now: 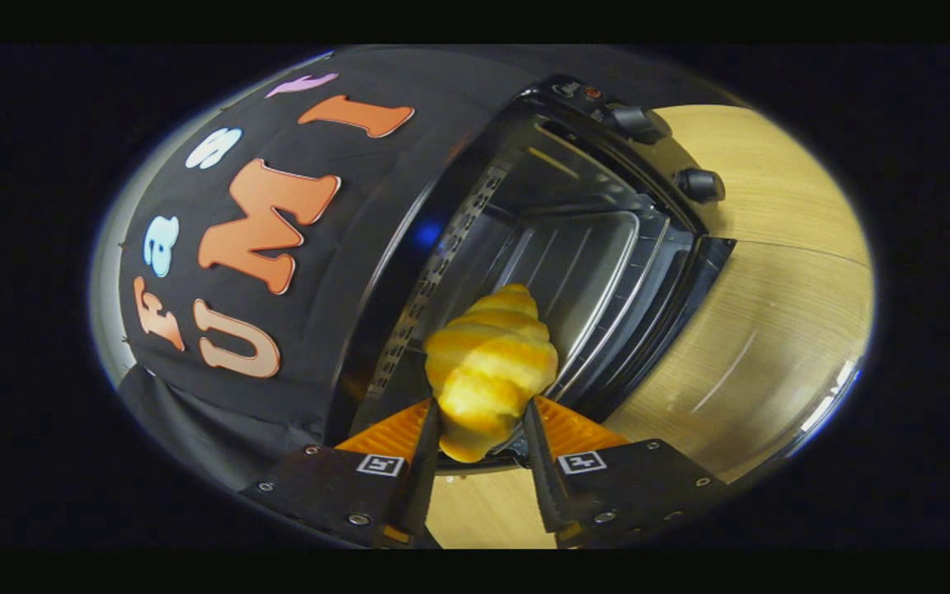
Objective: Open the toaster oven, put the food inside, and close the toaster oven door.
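A golden croissant (489,371) sticks out from between my fingers, and my gripper (483,412) is shut on its lower end. Just beyond it stands the black toaster oven (409,247) with its door (689,305) dropped open. The cavity shows a metal tray (582,272) on a wire rack. The croissant's tip hangs in front of the cavity mouth, over the front edge of the rack. The whole scene appears tilted in this view.
Two black knobs (699,185) sit on the oven's control panel beside the cavity. The oven rests on a light wooden tabletop (772,330). Black booth cloth hangs behind and beside the oven.
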`<action>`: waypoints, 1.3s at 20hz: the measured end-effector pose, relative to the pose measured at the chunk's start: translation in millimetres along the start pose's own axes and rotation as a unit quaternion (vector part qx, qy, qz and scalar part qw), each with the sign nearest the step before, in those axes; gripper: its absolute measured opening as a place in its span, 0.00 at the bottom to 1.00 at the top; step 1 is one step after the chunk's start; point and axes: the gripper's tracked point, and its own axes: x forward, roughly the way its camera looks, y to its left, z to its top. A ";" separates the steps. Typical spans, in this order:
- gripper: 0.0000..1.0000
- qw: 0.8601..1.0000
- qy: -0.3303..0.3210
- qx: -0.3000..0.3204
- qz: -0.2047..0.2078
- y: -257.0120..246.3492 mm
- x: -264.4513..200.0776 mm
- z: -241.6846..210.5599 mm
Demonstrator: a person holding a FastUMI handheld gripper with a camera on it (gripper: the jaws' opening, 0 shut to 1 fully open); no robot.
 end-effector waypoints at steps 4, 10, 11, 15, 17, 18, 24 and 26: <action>0.63 1.000 0.000 0.014 0.005 4.2 8.9 -2.0; 0.74 1.000 0.004 0.018 0.002 2.9 0.8 -4.6; 0.76 1.000 0.004 0.020 0.003 1.6 -0.9 -4.8; 0.88 0.999 0.005 0.031 0.013 5.5 -22.0 -9.3; 0.94 1.000 0.012 0.012 0.008 3.3 -38.3 -17.9; 0.97 1.000 0.015 0.001 0.007 3.1 -47.4 -19.2; 0.98 0.997 0.019 -0.079 -0.008 -7.3 -98.0 -17.6; 0.98 0.992 0.022 -0.122 -0.020 -13.8 -112.7 -17.6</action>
